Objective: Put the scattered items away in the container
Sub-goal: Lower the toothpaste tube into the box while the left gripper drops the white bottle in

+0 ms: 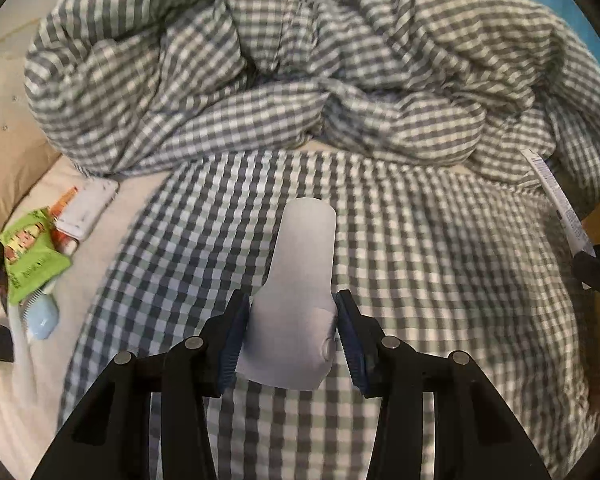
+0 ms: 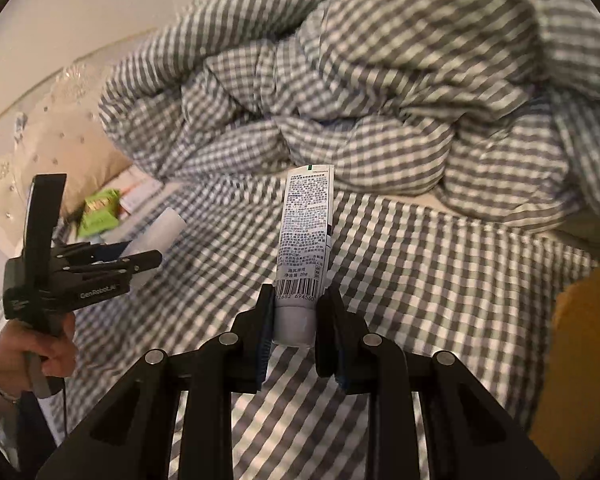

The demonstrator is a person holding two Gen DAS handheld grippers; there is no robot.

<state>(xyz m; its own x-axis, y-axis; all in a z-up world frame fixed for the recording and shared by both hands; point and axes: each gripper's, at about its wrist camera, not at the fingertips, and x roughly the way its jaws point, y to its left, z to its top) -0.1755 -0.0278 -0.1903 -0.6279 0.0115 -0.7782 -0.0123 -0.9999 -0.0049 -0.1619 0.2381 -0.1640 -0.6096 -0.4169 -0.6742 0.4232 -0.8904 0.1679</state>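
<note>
Midway, by the look of it. Left gripper [image 1: 290, 336] clamped on a plain white tube [image 1: 300, 280], right gripper [image 2: 296, 332] clamped on a printed toothpaste tube [image 2: 306, 240], both lifted above the checked bed sheet [image 1: 420, 280]. Still scattered by the pillow: green packet [image 1: 28, 256], white box [image 1: 88, 208], blue item [image 1: 42, 320]. Possibly the container at the right edge, an orange-brown box [image 2: 580, 360]; nothing visibly inside yet.

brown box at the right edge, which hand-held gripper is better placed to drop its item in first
Probably right: the right hand-held gripper, holding the printed tube, has the brown box just beside it. The left hand-held gripper holds its white tube farther off.
</note>
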